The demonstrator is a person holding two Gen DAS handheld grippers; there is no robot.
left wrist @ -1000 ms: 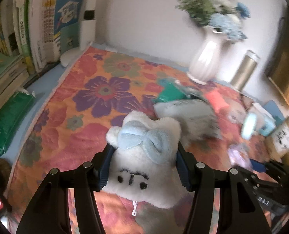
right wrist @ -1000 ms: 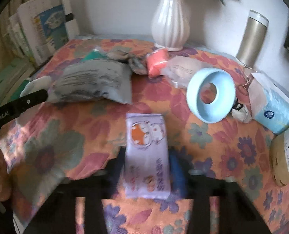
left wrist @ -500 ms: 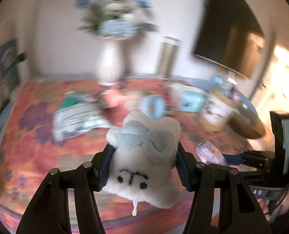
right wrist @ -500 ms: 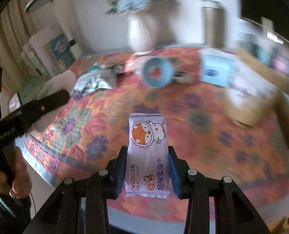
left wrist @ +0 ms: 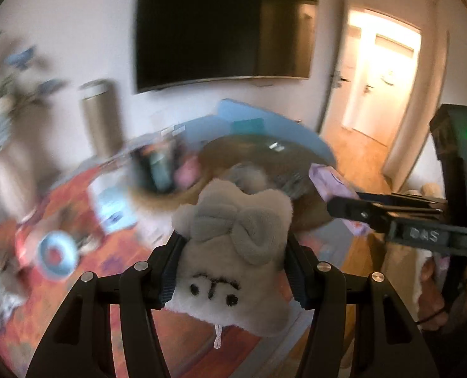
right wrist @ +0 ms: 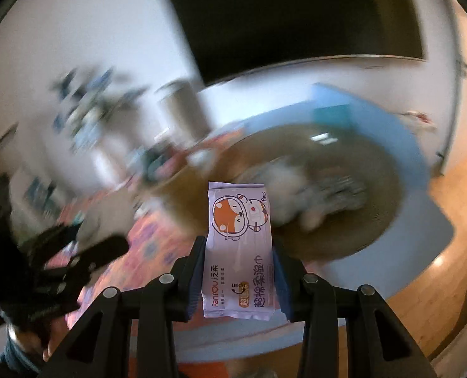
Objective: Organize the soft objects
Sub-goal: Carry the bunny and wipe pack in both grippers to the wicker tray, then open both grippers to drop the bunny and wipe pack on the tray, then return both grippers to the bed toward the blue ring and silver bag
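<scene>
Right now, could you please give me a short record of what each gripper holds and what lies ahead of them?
left gripper: shut on plush toy, white with a grey bow, face toward the camera
right gripper: shut on wipes pack, purple, fox picture
ahead: brown round basket, blurred, with soft things inside
surface: floral cloth
wall: dark TV
image quality: heavy motion blur

Fluffy white plush toy with soft cloth bow. Glossy lilac plastic wipes pack, printed. Matt black plastic gripper fingers, shiny metal screws. Brushed metal flask. Floral cloth table cover. Polished wood floor.
</scene>
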